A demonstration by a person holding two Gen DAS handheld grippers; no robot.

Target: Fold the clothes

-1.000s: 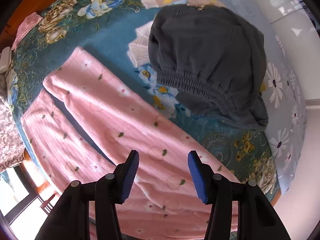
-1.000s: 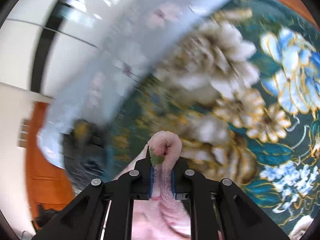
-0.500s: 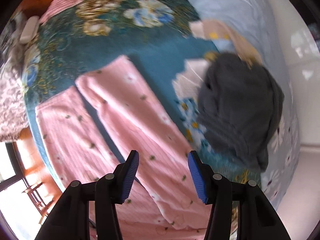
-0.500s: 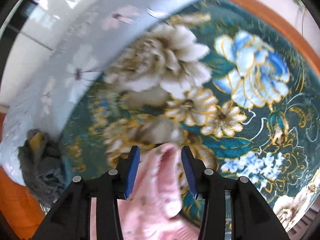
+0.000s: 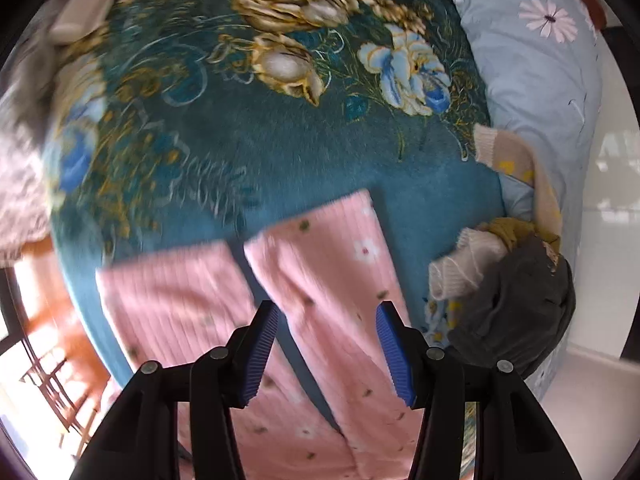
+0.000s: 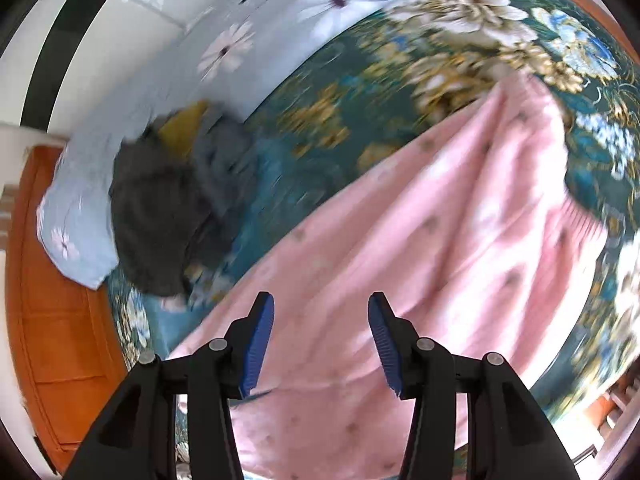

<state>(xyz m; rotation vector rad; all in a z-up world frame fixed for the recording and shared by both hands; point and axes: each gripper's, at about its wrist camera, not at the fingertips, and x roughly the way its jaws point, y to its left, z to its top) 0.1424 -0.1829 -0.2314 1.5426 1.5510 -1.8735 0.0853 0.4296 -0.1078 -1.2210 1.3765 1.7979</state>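
Note:
Pink patterned trousers [image 5: 320, 280] lie flat on a teal floral blanket [image 5: 280, 152], their two legs side by side in the left wrist view. My left gripper [image 5: 326, 348] hovers open above the legs, nothing between its blue pads. In the right wrist view the same pink trousers [image 6: 460, 220] spread wide and blurred across the blanket [image 6: 360, 92]. My right gripper [image 6: 320, 344] is open above them, holding nothing.
A heap of dark grey clothes [image 5: 516, 304] with white and yellow pieces sits at the right, also as dark grey clothes [image 6: 160, 208] in the right view. A light blue flowered pillow [image 5: 540, 60] lies behind. An orange wooden bed frame [image 6: 52, 300] borders the left.
My right gripper opened and let go of the pink fabric fold, then pulled back over the trousers. My left gripper stayed open while its view swung toward the trouser leg ends.

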